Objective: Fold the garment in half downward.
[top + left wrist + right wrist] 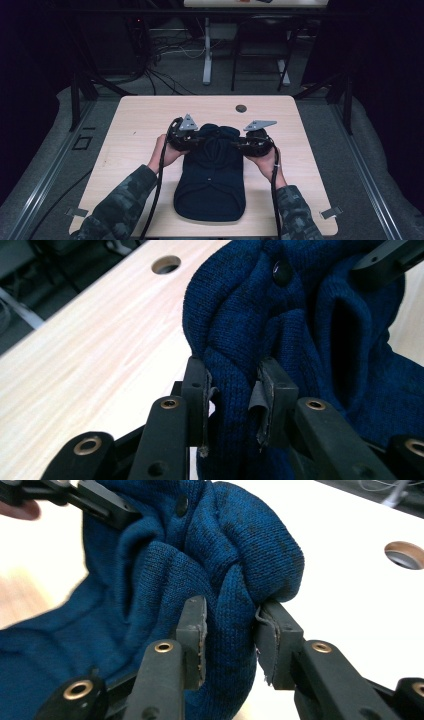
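Across the middle of the bench [135,120], seen from the high view, a dark blue knitted garment [212,185] lies with its long axis running from the near edge toward the round hole [241,108] in the bench top. The left gripper [196,141] and right gripper [239,144] meet the garment's far end from either side, about equally near it, each held by a hand with a camouflage sleeve [122,200] behind. The garment's far edge looks bunched between them; its exact kind is hard to tell from here.

From the left gripper view, the fingers [196,385] are closed on a thick fold of the knit [235,365], cloth filling the gap between them. A dark button [282,272] sits beyond the fold, and the other gripper's black arm crosses the upper right corner.

From the right gripper view, the fingers [192,630] likewise clamp a bunched fold of the knit [225,570], with the hole [405,555] off beyond it. How many layers each pinch takes is hidden, so any lift probably depends on both ends rising together.
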Tool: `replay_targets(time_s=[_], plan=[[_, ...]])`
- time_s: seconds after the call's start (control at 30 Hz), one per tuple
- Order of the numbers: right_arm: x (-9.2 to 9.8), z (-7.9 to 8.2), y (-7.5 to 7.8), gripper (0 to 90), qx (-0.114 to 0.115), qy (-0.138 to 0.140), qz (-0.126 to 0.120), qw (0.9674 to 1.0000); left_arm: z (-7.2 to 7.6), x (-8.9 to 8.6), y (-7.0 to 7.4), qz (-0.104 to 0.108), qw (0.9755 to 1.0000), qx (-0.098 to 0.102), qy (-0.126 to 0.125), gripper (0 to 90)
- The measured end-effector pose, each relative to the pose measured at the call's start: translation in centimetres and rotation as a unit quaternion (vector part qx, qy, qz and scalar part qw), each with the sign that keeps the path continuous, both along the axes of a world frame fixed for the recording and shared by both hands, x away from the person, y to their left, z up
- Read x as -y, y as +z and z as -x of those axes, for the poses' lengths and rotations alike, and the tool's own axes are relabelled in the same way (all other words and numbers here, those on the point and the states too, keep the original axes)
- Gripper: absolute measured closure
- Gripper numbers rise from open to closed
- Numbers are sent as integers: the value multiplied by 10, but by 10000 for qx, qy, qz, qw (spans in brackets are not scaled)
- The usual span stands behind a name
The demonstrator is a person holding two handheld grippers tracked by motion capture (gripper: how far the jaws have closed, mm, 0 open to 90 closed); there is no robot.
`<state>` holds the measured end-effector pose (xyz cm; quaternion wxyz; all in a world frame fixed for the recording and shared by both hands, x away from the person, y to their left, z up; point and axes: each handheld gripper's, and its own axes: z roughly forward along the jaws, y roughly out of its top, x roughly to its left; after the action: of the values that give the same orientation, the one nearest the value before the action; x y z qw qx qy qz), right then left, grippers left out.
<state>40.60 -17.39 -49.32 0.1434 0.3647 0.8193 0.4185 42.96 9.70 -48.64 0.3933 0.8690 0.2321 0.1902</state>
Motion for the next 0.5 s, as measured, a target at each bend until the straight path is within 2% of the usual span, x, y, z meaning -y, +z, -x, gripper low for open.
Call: replay_targets(time_s=[0.1, 0.17, 0.23, 0.27, 0.3, 0.33, 0.4, 0.5], plan=[[1, 2, 1, 687, 29, 24, -12, 10000, 1, -1, 1, 20, 10000, 27, -15, 699], [-1, 6, 4, 721, 217, 37, 100, 9997, 2, -2, 2, 11, 10000, -32, -31, 694], [-4, 10, 6, 737, 427, 16, 194, 9989, 2, -3, 1, -31, 9997, -229, -26, 679], [-5, 12, 6, 744, 519, 7, 207, 9984, 2, -3, 1, -31, 9997, -229, -26, 662], [-6, 14, 7, 751, 585, 17, 216, 9981, 2, -1, -1, -285, 9984, -481, -97, 623], [-8, 15, 8, 757, 611, 39, 208, 9979, 4, 0, -3, -380, 9978, -524, -127, 588], [-12, 18, 9, 761, 768, 48, 269, 9967, 6, 1, -5, -505, 9971, -525, -205, 584], [-15, 21, 10, 762, 897, 70, 343, 9954, 8, -1, -6, -418, 9979, -464, -166, 626]])
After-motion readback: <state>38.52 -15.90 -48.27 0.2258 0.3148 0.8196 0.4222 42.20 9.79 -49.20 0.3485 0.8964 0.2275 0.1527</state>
